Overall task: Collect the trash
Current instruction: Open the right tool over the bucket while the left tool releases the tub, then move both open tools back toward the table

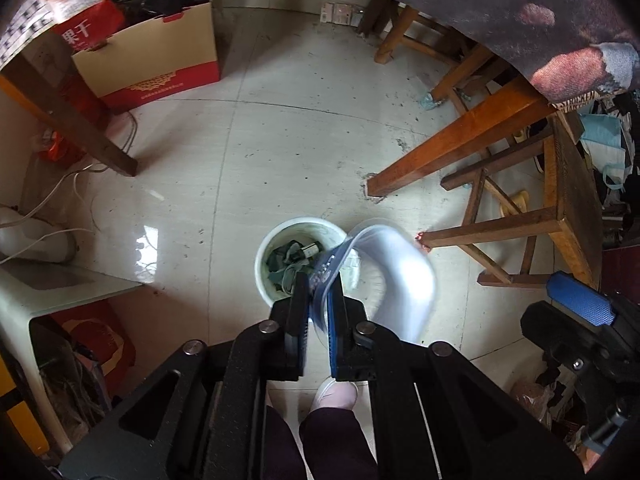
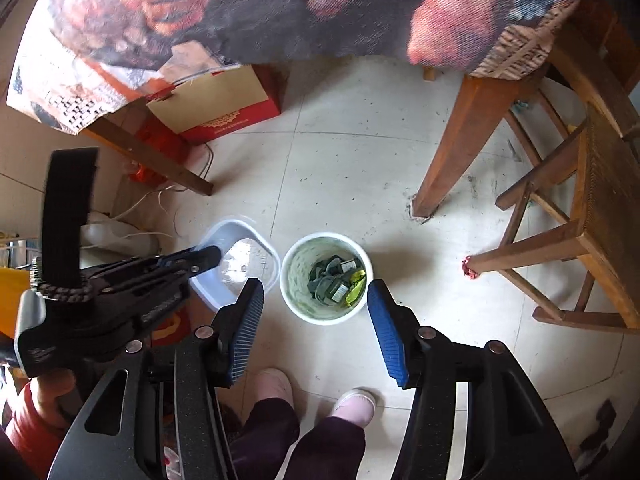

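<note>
Down on the tiled floor [image 2: 360, 168], a white trash bin [image 2: 326, 278] stands upright, mouth up, dark green wrappers and a yellow scrap inside. Left tool [image 1: 318, 300] is clamped on the rim of a clear plastic container [image 1: 396, 276]; its blue pads are pressed together on the edge. In the left wrist view the container hangs at 3 o'clock of the bin, overlapping the bin's rim, tilted on edge, long axis running roughly 11 to 5 o'clock. In the right wrist view the container [image 2: 240, 264] sits at 9 o'clock of the bin, open side facing the camera. Right tool [image 2: 316, 304] has its jaws apart, nothing between them, bin framed in the gap below. Person's pink slippers [image 2: 354, 402] at 6 o'clock of the bin. Wooden table leg [image 2: 460, 140] at 1 o'clock, wooden stool [image 2: 580, 248] at 3 o'clock.
</note>
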